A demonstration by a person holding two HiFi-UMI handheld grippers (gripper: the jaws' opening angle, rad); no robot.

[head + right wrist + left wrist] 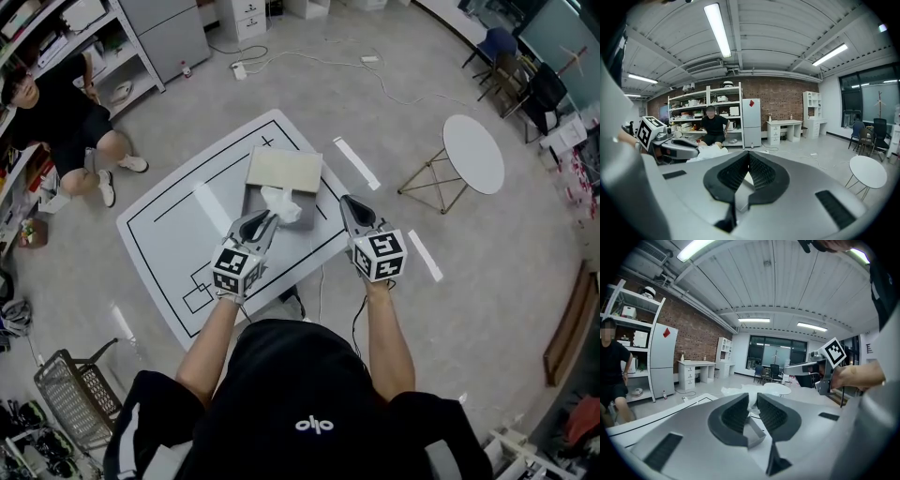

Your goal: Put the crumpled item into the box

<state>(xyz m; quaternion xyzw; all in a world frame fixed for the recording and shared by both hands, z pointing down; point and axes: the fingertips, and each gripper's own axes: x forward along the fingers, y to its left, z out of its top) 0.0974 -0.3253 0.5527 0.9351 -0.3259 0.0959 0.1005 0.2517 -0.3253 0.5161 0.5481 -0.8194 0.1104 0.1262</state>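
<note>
The left tongs (270, 217) are closed on the crumpled item (281, 204), a white wad pinched between the jaw tips. It sits over the open grey box (255, 202); whether it touches the inside I cannot tell. The box's beige lid (284, 170) is folded back toward the far corner of the white table (178, 234), and the box itself lies close to the table's right edge. In the left gripper view the wad (738, 390) bulges out past the jaws of the left tongs (753, 399). The right tongs (347, 201) hang beside the box at the table's right edge, jaws together with nothing between them (748, 157).
</note>
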